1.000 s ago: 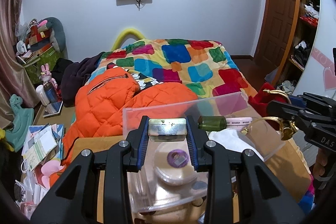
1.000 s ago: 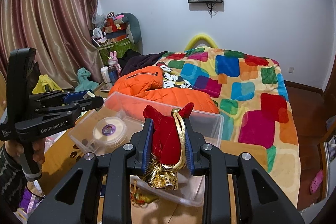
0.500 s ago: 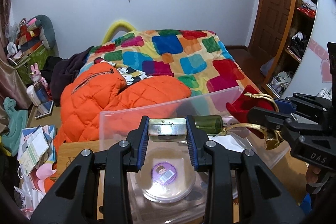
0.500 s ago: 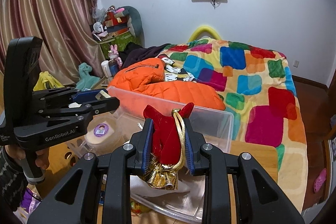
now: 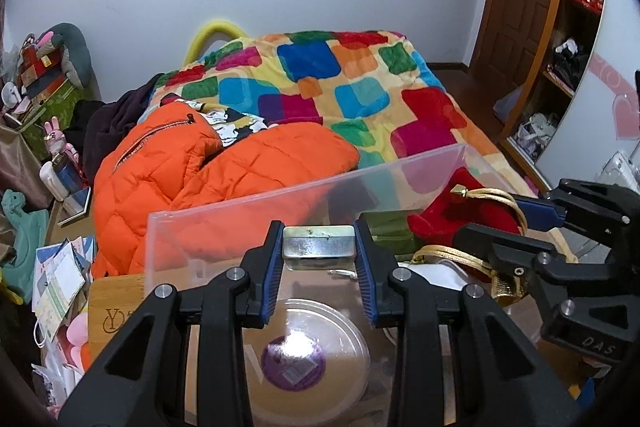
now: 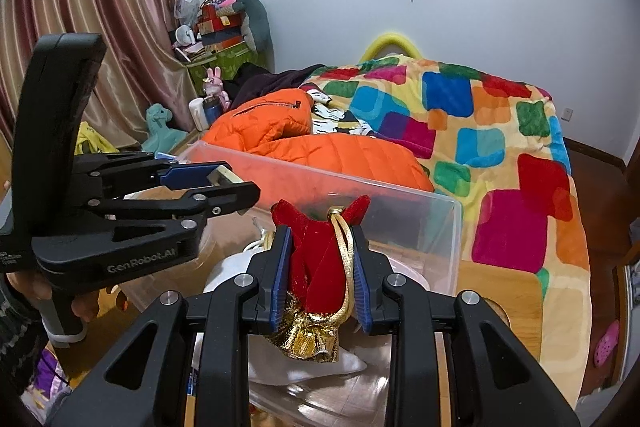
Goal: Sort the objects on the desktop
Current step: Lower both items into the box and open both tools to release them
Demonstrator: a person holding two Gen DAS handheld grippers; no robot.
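**Both tongs loaded over the clear bin**

The clear plastic bin [image 5: 400, 171] sits on the wooden worktop [image 5: 116, 299], and everything here is placed against it.

The left tongs [image 5: 319, 259] hover over the bin's near-left part, clamped narrowly on a small metal tin [image 5: 319, 247] whose shiny face is pinched between the blue pads. Directly beneath them, inside the bin, lies a round clear-lidded case [image 5: 304, 351] with a purple label. Further back in the bin, near its far wall, a dark green bottle [image 5: 388, 225] lies on its side, partly hidden.

The right tongs [image 6: 319, 279] hold a red velvet pouch [image 6: 316, 255] with a gold drawstring cord [image 6: 347, 259] and a gold-foil bottom [image 6: 308, 339], gripped tightly above the bin's right half. In the left wrist view the same pouch [image 5: 452, 211] hangs inside the bin's right end, above something white [image 5: 436, 277] lying on the bin floor; what that white thing is cannot be told.

In the right wrist view the left tongs [image 6: 230, 187] reach in over the bin's left rim, a hand [image 6: 48, 291] wrapped around their handle.

Behind the bin's far wall an orange padded jacket [image 5: 208, 179] lies on a bed with a patchwork blanket [image 5: 340, 87].
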